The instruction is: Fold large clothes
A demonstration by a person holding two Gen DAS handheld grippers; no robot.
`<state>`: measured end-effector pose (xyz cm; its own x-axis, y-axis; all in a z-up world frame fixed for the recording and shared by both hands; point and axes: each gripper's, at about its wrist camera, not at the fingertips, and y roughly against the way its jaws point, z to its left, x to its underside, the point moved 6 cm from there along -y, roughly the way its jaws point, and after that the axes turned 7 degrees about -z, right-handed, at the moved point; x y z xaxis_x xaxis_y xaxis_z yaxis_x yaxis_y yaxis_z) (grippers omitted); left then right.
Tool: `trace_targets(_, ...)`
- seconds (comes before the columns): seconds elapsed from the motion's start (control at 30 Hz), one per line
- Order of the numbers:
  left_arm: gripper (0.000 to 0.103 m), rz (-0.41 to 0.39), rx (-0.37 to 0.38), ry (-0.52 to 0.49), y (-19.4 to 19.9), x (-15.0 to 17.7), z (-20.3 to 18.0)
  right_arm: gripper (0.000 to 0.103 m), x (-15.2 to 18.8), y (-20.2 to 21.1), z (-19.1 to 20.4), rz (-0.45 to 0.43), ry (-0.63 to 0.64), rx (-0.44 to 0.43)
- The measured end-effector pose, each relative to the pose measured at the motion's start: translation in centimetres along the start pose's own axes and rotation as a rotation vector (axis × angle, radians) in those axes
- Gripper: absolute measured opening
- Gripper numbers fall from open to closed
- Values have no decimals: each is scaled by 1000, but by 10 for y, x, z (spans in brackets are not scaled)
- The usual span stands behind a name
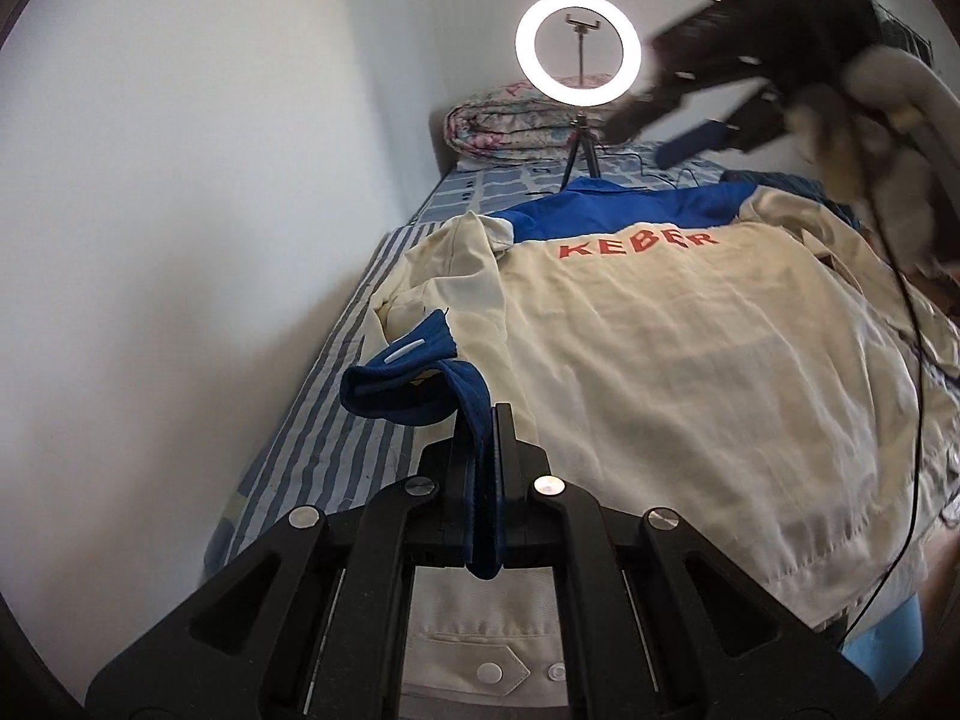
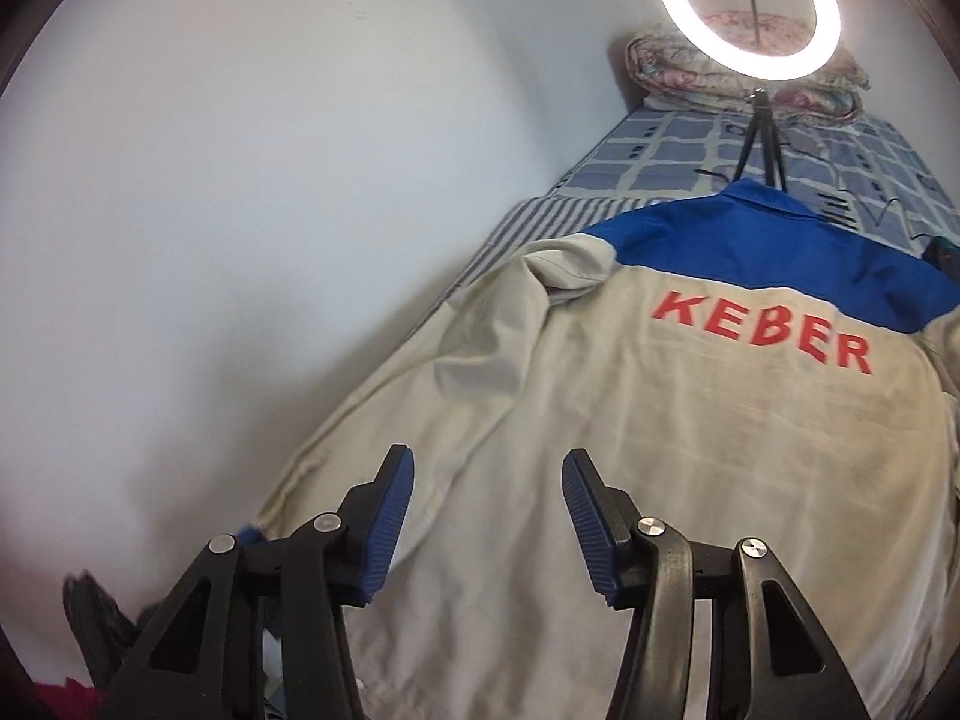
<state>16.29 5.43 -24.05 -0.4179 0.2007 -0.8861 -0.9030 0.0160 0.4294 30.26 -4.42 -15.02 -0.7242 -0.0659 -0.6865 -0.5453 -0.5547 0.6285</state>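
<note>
The jacket (image 2: 690, 450) lies back-up on the bed (image 1: 336, 420), cream body with a blue yoke and the red KEBER lettering (image 2: 762, 330) facing you; its collar points toward the ring light (image 1: 578, 49) at the far end, and its left side runs close beside the wall (image 1: 180, 210). Your left gripper (image 1: 483, 468) is clamped on the blue cuff (image 1: 408, 384) of the left sleeve, which is doubled over near the jacket's edge; the cuff fabric sits pinched between the two jaws. Your right gripper (image 2: 487, 516) hangs above the lower back with its jaws spread and nothing between them; in the left view it shows only as a blur up at the right.

My guess is you are about to carry that sleeve across the back; the risk is that only the ribbed cuff is held, so a quick pull could drag the shoulder and wrinkle the panel rather than fold it cleanly. A black cable (image 1: 912, 360) trails over the jacket's right side; it could snag in a fold. The light's tripod (image 2: 762, 138) stands just beyond the collar; a tug that way might tip it.
</note>
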Motion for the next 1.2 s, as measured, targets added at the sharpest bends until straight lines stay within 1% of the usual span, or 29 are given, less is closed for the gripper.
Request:
trace_targets(0.13, 1, 1, 24, -83, 5, 10, -14, 55, -24, -67, 7, 68, -20, -14)
trace_targets(0.23, 1, 5, 43, -137, 4, 17, -25, 55, -40, -114, 9, 129, -78, -39)
trace_targets(0.37, 1, 7, 67, -209, 3, 26, -37, 56, -51, -168, 11, 194, -127, -39)
trace_targets(0.47, 1, 16, 88, -239, 2, 30, -39, 59, -56, -197, 18, 233, -113, 0)
trace_targets(0.57, 1, 22, 94, -271, 0, 33, -43, 62, -61, -219, 25, 256, -68, 49)
trace_targets(0.7, 1, 30, 95, -294, -3, 36, -42, 62, -59, -245, 28, 304, -29, 123)
trace_targets(0.73, 1, 29, 95, -294, -2, 35, -41, 58, -57, -251, 27, 317, -16, 151)
trace_targets(0.77, 1, 27, 92, -295, -1, 34, -41, 40, -55, -257, 26, 328, -4, 173)
trace_targets(0.8, 1, 24, 89, -296, -1, 35, -40, 27, -52, -261, 23, 344, 4, 190)
trace_targets(0.83, 1, 24, 86, -296, -1, 35, -39, 13, -49, -263, 20, 356, -2, 199)
trace_targets(0.87, 1, 25, 85, -294, 0, 34, -38, 6, -49, -261, 16, 354, -24, 187)
trace_targets(0.9, 1, 25, 85, -292, 0, 34, -37, 2, -52, -255, 14, 340, -48, 163)
trace_targets(0.97, 1, 26, 85, -295, -1, 33, -38, 0, -57, -237, 3, 305, -72, 133)
trace_targets(1.07, 1, 20, 87, -316, 3, 34, -40, 0, -60, -204, -25, 256, -111, 105)
trace_targets(1.2, 1, 15, 102, -353, 10, 35, -45, 0, -52, -149, -82, 195, -210, 75)
